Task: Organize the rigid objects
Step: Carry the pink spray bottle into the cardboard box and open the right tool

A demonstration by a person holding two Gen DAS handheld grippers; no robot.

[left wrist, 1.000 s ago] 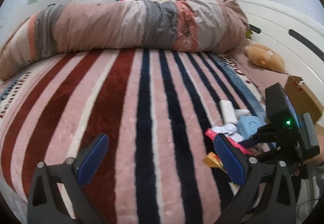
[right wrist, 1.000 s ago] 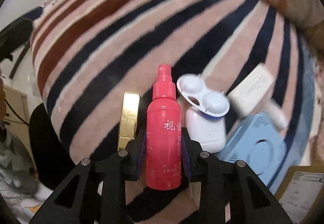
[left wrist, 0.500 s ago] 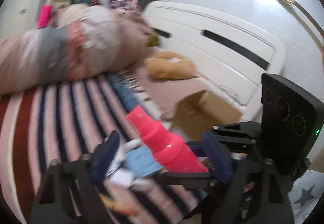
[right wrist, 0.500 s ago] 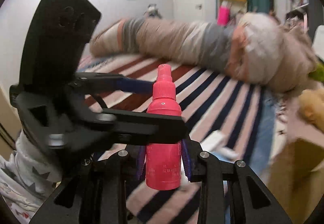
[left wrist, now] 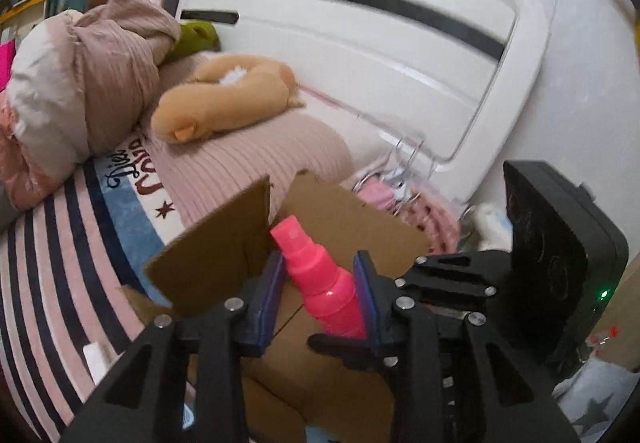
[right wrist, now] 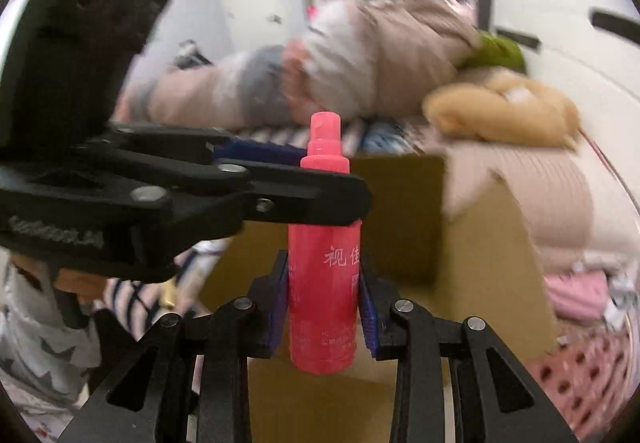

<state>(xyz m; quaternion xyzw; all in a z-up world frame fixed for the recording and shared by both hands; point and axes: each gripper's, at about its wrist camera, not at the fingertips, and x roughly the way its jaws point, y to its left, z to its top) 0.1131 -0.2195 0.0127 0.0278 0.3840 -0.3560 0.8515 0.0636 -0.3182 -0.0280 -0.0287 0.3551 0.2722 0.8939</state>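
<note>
Gripping pink bottle (right wrist: 324, 283) now both hand-held grippers (formerly right).

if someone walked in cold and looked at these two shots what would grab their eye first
The bright pink spray bottle stands out first, clamped upright in the right gripper at the centre of its view, with the left gripper closing in around its upper part from the side. Right behind it sits an open cardboard box on the striped bedding. Further back, a tan plush toy lies by the white headboard.
</note>
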